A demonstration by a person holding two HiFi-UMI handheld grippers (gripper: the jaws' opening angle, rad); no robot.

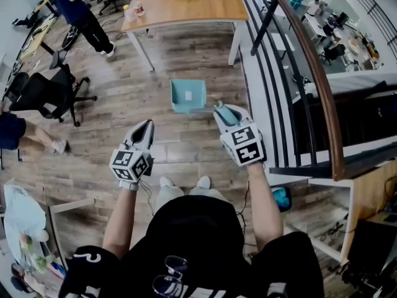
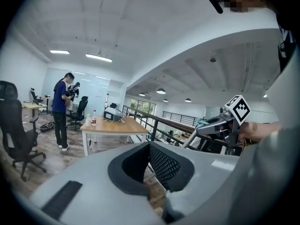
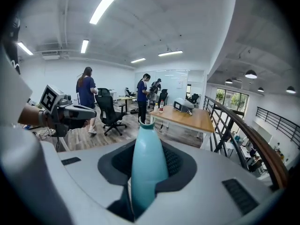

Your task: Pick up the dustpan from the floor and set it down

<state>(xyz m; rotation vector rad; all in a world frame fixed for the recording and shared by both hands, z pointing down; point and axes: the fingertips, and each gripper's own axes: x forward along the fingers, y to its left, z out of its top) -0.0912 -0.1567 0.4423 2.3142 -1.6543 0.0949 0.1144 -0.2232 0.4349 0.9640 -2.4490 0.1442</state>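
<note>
Above the floor (image 1: pixel 155 73), right claw (image 1: pixel 221 108) clamps the dustpan (image 1: pixel 188 95) by its handle; left claw (image 1: pixel 145 128) narrowly parted, empty.

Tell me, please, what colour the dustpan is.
The dustpan is light teal, clearest in the head view.

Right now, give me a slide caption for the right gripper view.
Right gripper grips the teal dustpan handle; desk and railing beyond.
</note>
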